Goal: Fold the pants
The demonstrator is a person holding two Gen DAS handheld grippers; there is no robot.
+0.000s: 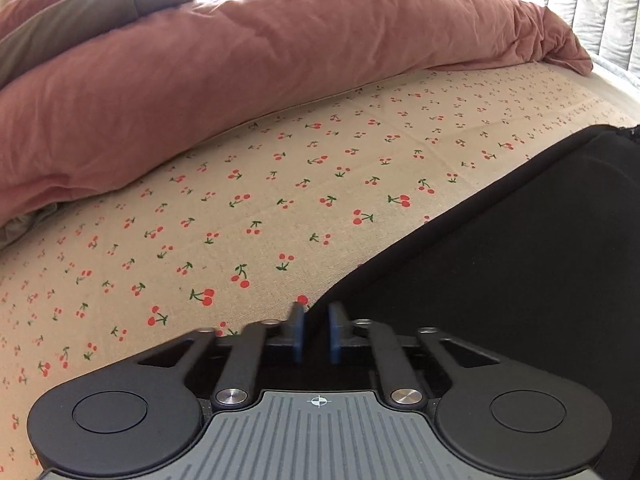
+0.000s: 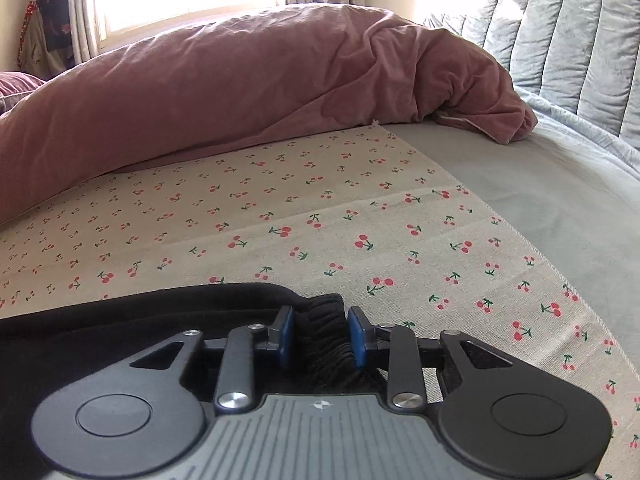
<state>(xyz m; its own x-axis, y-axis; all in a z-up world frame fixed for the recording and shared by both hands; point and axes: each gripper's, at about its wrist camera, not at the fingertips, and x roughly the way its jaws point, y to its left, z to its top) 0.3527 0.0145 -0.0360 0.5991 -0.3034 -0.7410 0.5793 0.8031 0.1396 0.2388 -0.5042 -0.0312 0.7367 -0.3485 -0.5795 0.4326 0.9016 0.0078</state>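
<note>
Black pants (image 1: pixel 500 264) lie flat on a beige cherry-print cloth (image 1: pixel 240 200). In the left wrist view my left gripper (image 1: pixel 316 320) sits at the pants' left edge, its blue pads close together with the dark fabric edge between them. In the right wrist view my right gripper (image 2: pixel 320 332) is shut on the gathered elastic waistband (image 2: pixel 320 340) of the black pants (image 2: pixel 120 320), which spread to the left.
A rolled pink duvet (image 1: pixel 280 60) lies along the far side of the cloth, also in the right wrist view (image 2: pixel 240 80). A grey pillow (image 1: pixel 100 4) rests on it. A grey-blue sheet (image 2: pixel 540 200) and quilted headboard (image 2: pixel 560 40) lie to the right.
</note>
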